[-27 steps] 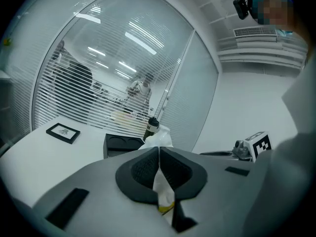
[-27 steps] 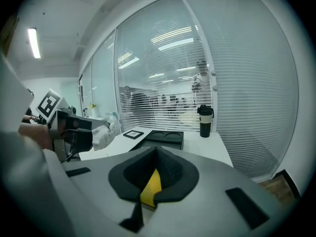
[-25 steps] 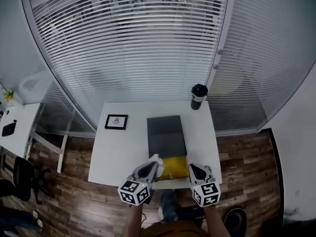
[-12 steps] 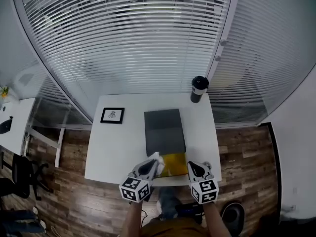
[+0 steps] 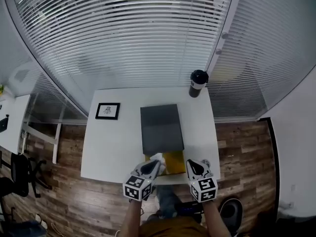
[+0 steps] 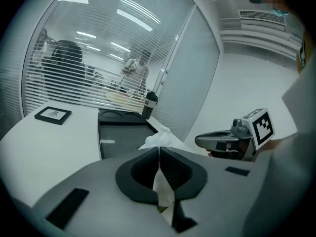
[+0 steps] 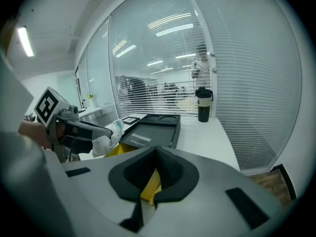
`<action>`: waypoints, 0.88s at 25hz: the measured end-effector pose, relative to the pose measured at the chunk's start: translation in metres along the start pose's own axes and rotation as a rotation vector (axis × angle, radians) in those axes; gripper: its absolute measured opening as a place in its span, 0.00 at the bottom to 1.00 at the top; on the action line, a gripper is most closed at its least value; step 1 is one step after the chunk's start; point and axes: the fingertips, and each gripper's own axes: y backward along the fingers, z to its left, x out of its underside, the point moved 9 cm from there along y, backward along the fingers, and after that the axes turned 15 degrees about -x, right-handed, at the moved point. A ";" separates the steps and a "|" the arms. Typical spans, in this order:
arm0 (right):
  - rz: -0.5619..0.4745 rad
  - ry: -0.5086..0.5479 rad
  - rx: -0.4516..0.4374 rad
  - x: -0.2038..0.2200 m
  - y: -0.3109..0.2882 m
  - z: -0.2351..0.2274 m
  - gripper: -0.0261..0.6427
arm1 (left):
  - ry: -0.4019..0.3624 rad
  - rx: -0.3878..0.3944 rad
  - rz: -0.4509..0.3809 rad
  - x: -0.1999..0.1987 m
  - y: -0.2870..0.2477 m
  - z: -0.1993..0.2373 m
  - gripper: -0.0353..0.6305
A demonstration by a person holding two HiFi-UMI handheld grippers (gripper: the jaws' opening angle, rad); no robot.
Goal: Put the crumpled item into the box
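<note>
1. White worktop (image 5: 113, 142) beside a blind-covered glass wall is carrying a dark tray (image 5: 161, 128), a black flask (image 5: 197, 82) at its far corner and a small framed picture (image 5: 107, 110). A yellow box (image 5: 175, 162) is sitting at the near edge, just in front of the tray.
2. We are pinching the white crumpled item (image 6: 160, 184) in the left gripper (image 6: 159, 154), jaws closed on it, and holding it at the box's left side, not inside.
3. Our right gripper (image 7: 155, 157) is clamping narrow on a yellow wall of the box, seemingly steadying it.
4. Delivery, we are judging, is the step in hand. The next move is calling for the item to be carried over the opening and the left jaws to part.
5. Compared with a second ago, both grippers are sitting farther in over the worktop, and the tray is looming nearer in both gripper views.
</note>
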 end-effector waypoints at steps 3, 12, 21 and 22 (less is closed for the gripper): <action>0.012 -0.005 -0.006 0.004 -0.002 -0.003 0.06 | 0.000 0.001 0.022 0.006 -0.007 -0.001 0.10; 0.055 -0.028 -0.028 0.017 -0.011 -0.015 0.06 | -0.028 0.000 0.092 0.024 -0.028 -0.005 0.10; 0.082 -0.056 -0.025 0.025 -0.016 -0.030 0.06 | -0.116 0.008 0.181 0.028 -0.050 -0.014 0.10; 0.084 -0.058 -0.024 0.026 -0.017 -0.031 0.06 | -0.120 0.007 0.188 0.029 -0.052 -0.014 0.10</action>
